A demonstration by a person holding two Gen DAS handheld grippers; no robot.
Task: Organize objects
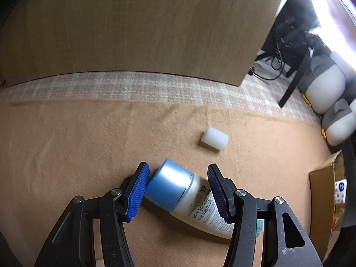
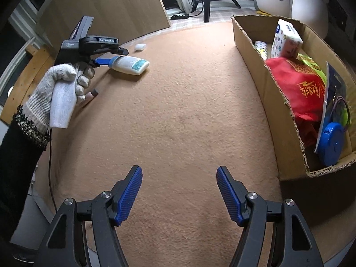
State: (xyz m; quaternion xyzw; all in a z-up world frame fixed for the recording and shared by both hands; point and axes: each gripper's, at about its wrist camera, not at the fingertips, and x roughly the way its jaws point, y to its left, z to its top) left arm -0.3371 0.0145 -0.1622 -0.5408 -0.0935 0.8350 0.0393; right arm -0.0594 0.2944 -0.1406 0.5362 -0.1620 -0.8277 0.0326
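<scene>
A white tube with a blue cap (image 1: pixel 175 189) lies on the orange cloth; in the right wrist view (image 2: pixel 130 65) it lies at the far left. My left gripper (image 1: pixel 176 191) is open with its jaws on either side of the cap end; the left pad touches or nearly touches the cap, the right pad is apart. A small white cylinder (image 1: pixel 214 138) lies beyond it, also in the right wrist view (image 2: pixel 140 47). My right gripper (image 2: pixel 179 192) is open and empty above bare cloth. A cardboard box (image 2: pixel 262 73) with several items stands to its right.
A wooden board (image 1: pixel 138 26) stands upright behind the cloth. A small pink tube (image 2: pixel 91 94) lies near the gloved left hand. Plush penguins (image 1: pixel 322 84) and a black chair leg (image 1: pixel 293 82) are at the right. The box (image 1: pixel 320 202) edge shows at the right.
</scene>
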